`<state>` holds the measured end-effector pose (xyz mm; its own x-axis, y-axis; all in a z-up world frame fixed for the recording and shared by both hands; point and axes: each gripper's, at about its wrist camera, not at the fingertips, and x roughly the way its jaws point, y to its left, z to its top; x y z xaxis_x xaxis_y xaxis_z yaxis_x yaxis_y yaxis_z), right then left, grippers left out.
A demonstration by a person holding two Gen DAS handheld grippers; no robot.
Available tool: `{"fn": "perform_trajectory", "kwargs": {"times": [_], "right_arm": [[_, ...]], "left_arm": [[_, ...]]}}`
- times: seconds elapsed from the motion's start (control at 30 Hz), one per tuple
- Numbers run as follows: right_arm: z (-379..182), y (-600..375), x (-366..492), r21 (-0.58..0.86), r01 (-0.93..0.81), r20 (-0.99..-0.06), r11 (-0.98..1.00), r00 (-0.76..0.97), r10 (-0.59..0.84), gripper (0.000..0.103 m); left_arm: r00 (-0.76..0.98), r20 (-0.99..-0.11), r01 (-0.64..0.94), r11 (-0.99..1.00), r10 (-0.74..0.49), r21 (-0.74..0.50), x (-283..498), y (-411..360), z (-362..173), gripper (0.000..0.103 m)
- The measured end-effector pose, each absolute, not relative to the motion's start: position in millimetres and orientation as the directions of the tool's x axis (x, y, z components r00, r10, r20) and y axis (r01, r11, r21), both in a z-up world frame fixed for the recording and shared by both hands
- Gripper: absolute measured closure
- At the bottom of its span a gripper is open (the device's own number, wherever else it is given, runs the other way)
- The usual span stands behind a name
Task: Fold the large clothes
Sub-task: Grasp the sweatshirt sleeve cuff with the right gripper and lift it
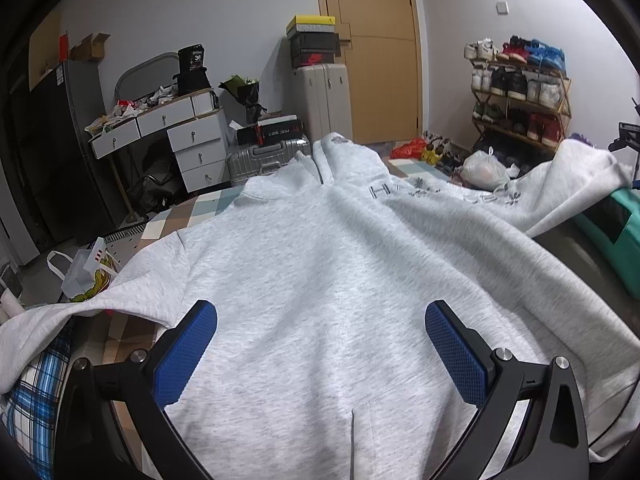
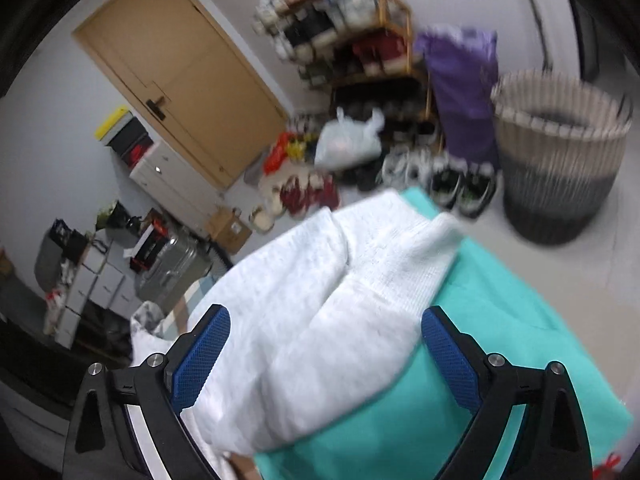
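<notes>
A pale grey hoodie lies spread flat on a bed, hood at the far end, not yet folded. The left gripper hovers over its near hem, fingers apart. The right gripper, also apart, straddles its right sleeve cuff over a teal garment.

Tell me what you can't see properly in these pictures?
- Hoodie hem: left view, cut off by the bottom edge.
- Hoodie lettering: left view, lost in folds.
- Sleeve and shoes: right view, blurred.
- Teal cloth: mostly under the sleeve.
</notes>
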<state>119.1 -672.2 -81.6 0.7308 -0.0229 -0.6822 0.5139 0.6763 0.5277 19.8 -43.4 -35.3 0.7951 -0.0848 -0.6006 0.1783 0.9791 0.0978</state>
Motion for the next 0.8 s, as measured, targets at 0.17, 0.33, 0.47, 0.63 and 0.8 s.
{"fn": "perform_trajectory", "kwargs": {"times": [0.17,0.33,0.47,0.63,0.8], "right_arm": [[-88.1,-682.4,124.5,0.500,0.572,-0.701,0.650,0.709,-0.085,0.069],[-44.4,-663.4,128.9,0.370,0.527,-0.617,0.765,0.755,-0.222,0.083],[10.9,-649.4,137.5,0.269,0.560,-0.525,0.783,0.767,-0.368,0.089],[70.0,-643.8,152.0,0.147,0.624,-0.451,0.768,0.733,-0.510,0.090],[71.5,-649.1,162.7,0.123,0.672,-0.448,0.730,0.694,-0.563,0.090]], "left_arm": [[0.784,-0.616,0.182,0.977,-0.079,0.107,20.8,-47.0,-38.5,0.001],[0.793,-0.607,0.171,0.976,-0.054,0.138,20.1,-49.4,-39.2,0.001],[0.795,-0.605,0.167,0.974,-0.042,0.151,20.0,-50.2,-40.6,0.001],[0.799,-0.601,0.162,0.970,-0.021,0.181,21.8,-50.2,-41.3,0.001],[0.807,-0.590,0.159,0.971,-0.025,0.176,20.8,-40.7,-37.7,0.001]]}}
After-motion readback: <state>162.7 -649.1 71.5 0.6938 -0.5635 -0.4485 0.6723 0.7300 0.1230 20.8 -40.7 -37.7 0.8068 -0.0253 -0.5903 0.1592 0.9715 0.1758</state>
